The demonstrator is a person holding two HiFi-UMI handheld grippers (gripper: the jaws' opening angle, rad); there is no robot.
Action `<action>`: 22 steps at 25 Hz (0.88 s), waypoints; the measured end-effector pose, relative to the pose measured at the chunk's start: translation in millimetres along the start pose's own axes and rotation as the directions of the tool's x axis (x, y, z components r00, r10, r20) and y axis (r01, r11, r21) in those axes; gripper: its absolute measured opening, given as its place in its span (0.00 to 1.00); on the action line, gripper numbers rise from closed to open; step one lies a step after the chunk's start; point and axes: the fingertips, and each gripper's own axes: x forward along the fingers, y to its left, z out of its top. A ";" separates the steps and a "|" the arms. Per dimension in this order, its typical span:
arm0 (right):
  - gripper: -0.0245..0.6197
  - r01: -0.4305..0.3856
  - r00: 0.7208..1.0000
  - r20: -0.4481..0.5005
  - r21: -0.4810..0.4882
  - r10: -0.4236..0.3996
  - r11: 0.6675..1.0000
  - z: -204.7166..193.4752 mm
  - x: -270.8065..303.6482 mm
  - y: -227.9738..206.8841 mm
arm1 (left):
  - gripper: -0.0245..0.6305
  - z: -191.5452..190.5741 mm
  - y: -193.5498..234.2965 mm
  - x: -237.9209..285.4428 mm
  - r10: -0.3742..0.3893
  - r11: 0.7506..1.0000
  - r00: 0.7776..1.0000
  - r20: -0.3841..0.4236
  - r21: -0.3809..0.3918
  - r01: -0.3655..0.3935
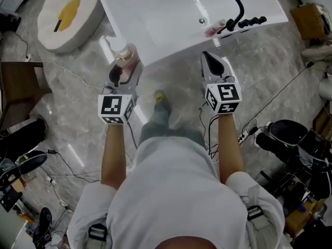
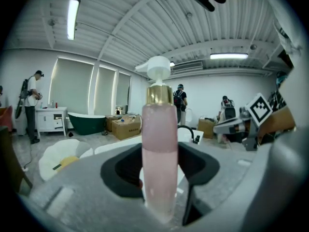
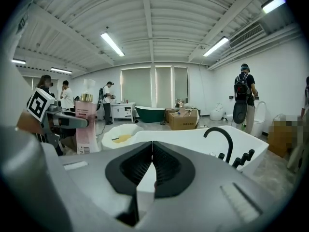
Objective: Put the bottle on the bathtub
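At the near edge of a white bathtub (image 1: 171,19), a person in a white shirt stands on a grey marble floor (image 1: 270,71), seen from above, with a two-jaw gripper in each hand.

The left gripper (image 1: 123,72) is clamped on a pink bottle (image 1: 128,56) with a gold collar and a white pump top. The bottle stands upright between the jaws, gripped low on its body. From the person, it sits at about eleven o'clock, just by the tub's near left corner and not on the rim. Whether it touches the tub's side cannot be made out.

The right gripper (image 1: 211,60) points toward the tub at about one o'clock. Its jaws are pressed together with nothing between them.

A curved black faucet (image 1: 233,7) with black handles rises from the tub's far right rim. A small pink item (image 1: 213,29) lies just beside it.

At about ten o'clock, well apart from the bottle, sits a round white seat (image 1: 78,22) with something yellow on it.

Across the room stand a dark green tub (image 3: 148,113), cardboard boxes (image 3: 182,119) and several other people.
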 end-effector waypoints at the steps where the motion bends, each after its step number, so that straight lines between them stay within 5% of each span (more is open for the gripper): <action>1: 0.04 0.006 1.000 -0.008 0.004 -0.006 1.000 -3.7 8.6 -2.3 | 0.37 -5.5 3.6 9.7 -0.010 1.000 1.000 -0.008 -0.003 0.010; 10: 0.04 -0.034 0.996 -0.086 0.042 0.037 0.999 -58.3 70.5 0.6 | 0.37 -65.3 31.8 69.9 -0.019 0.999 0.998 -0.055 -0.037 0.017; 22: 0.04 -0.168 0.973 -0.155 0.038 0.172 0.985 -156.8 147.4 -25.2 | 0.37 -156.5 47.2 136.2 0.080 0.994 0.993 -0.091 -0.070 -0.087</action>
